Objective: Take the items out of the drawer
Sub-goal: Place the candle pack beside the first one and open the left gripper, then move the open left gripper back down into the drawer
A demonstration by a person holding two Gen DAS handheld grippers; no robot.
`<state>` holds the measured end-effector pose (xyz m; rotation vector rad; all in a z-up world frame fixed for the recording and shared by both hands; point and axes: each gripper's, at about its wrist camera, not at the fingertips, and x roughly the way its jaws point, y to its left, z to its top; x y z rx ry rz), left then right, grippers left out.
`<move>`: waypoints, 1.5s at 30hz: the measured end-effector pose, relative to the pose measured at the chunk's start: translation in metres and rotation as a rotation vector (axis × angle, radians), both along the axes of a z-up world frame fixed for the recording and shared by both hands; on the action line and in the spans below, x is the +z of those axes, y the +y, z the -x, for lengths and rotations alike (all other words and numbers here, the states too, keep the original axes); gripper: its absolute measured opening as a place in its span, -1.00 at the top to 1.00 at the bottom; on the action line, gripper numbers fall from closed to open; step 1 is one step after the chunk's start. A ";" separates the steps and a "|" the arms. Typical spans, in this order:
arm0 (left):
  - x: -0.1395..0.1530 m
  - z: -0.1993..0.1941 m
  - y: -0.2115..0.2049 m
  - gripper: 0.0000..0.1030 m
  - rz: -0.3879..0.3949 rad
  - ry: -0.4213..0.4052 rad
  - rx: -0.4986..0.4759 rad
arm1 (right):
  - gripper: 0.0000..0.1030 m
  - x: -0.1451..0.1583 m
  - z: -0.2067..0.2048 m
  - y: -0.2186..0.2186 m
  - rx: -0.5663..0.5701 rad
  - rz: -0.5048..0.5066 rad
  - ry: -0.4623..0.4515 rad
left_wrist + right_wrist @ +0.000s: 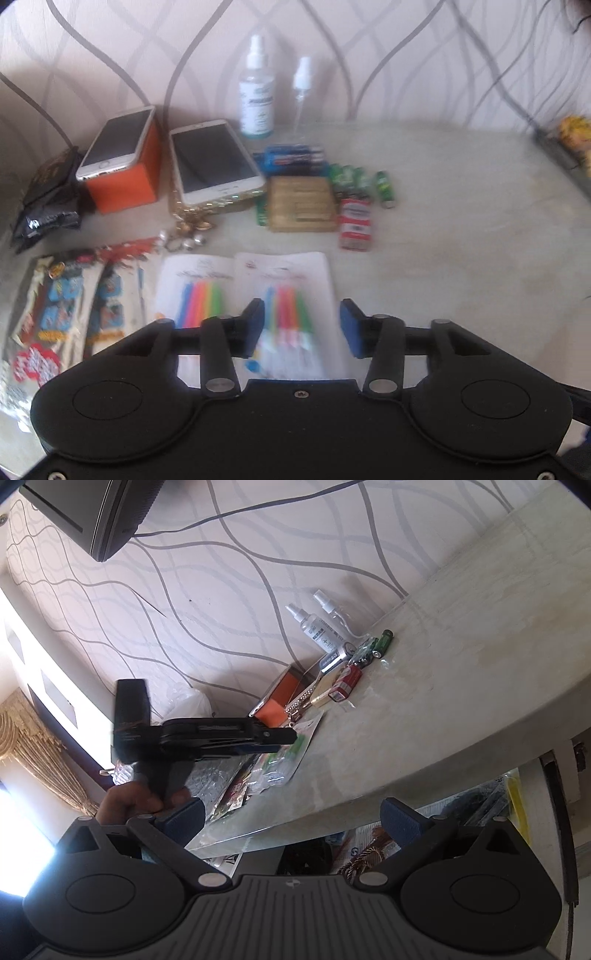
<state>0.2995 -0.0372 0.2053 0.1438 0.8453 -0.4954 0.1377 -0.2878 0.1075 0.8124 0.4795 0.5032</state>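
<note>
Hovering: we hang our left claw (302,328) over the desk (461,229), above the right marker pack (288,314).
Left claw: released, blue pads spread, nothing between them; the pack lies flat below on the desk.
Right claw: our right claw (293,821) gapes wide and grasps nothing, level with the desk edge.
Drawer: open below that edge (461,808), clutter still inside.
Laid out: two phones (216,160), one on an orange box (123,181); two spray bottles (256,92) at the wall; green batteries (354,177); a second marker pack (197,291).
</note>
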 end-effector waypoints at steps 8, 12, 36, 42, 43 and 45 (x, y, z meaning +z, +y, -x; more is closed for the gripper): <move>-0.007 0.078 0.024 -0.40 0.056 0.042 -0.145 | -1.00 -0.001 -0.001 -0.001 -0.003 -0.004 0.004; -0.037 0.102 0.037 -0.40 -0.110 0.129 -0.139 | -1.00 0.000 0.000 0.002 -0.007 0.015 0.003; -0.113 0.100 0.079 -0.44 -0.265 0.228 -0.084 | -1.00 0.002 0.004 0.003 -0.019 0.040 -0.003; -0.121 0.100 0.070 -0.77 -0.308 0.219 -0.162 | -1.00 0.003 0.005 0.002 -0.020 0.041 -0.007; -0.122 0.100 0.068 -0.78 -0.323 0.219 -0.171 | -1.00 0.003 0.006 0.002 -0.020 0.041 -0.008; -0.122 0.100 0.066 -0.54 -0.356 0.217 -0.177 | -1.00 0.003 0.006 0.002 -0.020 0.041 -0.010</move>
